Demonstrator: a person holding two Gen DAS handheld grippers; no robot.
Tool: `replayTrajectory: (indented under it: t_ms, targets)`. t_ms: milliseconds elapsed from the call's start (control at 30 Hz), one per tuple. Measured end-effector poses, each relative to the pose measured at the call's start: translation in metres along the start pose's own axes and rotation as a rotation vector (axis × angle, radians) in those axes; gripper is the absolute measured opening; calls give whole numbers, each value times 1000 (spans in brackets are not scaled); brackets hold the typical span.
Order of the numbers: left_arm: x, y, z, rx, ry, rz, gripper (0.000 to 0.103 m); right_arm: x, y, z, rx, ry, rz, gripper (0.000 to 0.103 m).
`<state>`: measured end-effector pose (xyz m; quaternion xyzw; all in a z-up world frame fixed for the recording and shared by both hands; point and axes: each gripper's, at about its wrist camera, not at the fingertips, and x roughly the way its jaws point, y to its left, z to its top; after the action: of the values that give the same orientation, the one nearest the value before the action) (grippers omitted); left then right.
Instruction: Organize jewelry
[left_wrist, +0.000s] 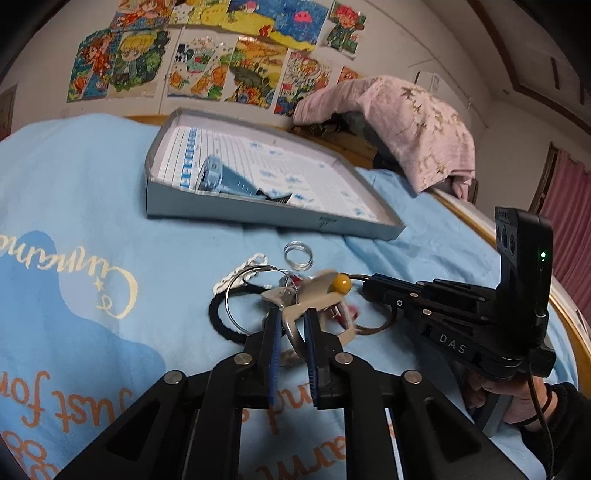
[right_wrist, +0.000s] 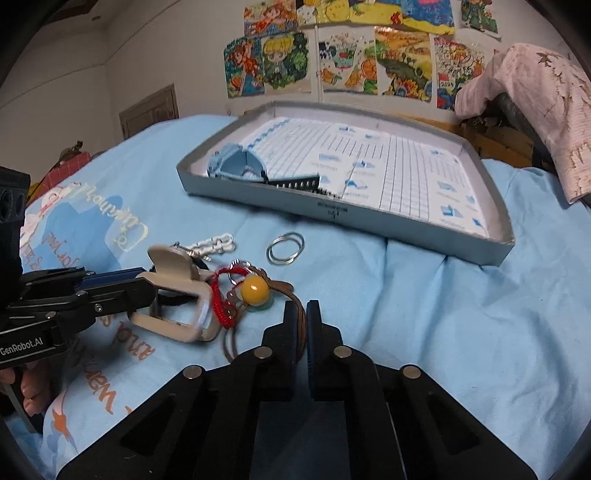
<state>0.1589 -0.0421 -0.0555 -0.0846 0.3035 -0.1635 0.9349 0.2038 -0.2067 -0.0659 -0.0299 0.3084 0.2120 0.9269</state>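
With the left gripper (right_wrist: 146, 286) clenched on the beige hair claw (right_wrist: 177, 295) and the right gripper (right_wrist: 302, 317) on the brown cord (right_wrist: 284, 290), near the box (right_wrist: 347, 214), lifting either could drag the tangled red string (right_wrist: 221, 295) along.

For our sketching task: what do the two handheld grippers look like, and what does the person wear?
Both grippers, left and right, are black with blue pads and silver rivets. White lettering marks their sides. The right one has a green light and a black cable. A dark sleeve covers the wrist.
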Motion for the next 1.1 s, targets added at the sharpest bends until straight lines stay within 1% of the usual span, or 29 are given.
replayTrajectory:
  t_ms: [67,200,333,533,633,700,767,833,900,1000,1067,1100]
  targets:
    - [-5,-2,1,11,-20,-12,8,-5,-1,0,4,-27,-1,4]
    - [-11,-10,4,52,-34,-23,5,-17,-4,1,14,-82,-11,4]
    - [-17,-19,3,98,-45,-40,4,-26,-5,3,18,-117,-13,4]
    - [-13,-16,1,89,-4,-69,4,-25,-9,4,25,-121,-3,4]
    - [-14,-18,-1,95,14,-103,4,-25,-10,4,26,-120,-2,4]
    - [-18,-22,-2,108,6,-115,4,-25,-9,4,27,-120,-1,4]
    - [-24,-25,-2,116,-22,-126,4,-25,-9,3,30,-122,-2,4]
    - [-26,-24,-2,111,-31,-142,4,-25,-9,3,34,-126,-3,4]
    - [-22,-21,-2,96,-6,-143,4,-25,-10,3,37,-126,-2,4]
    - [-18,-16,-3,65,25,-169,4,-24,-9,3,38,-125,-2,4]
    - [-15,-16,-4,71,63,-168,4,-25,-10,3,39,-125,-1,4]
    - [-12,-18,-6,81,85,-151,4,-24,-10,3,40,-124,0,4]
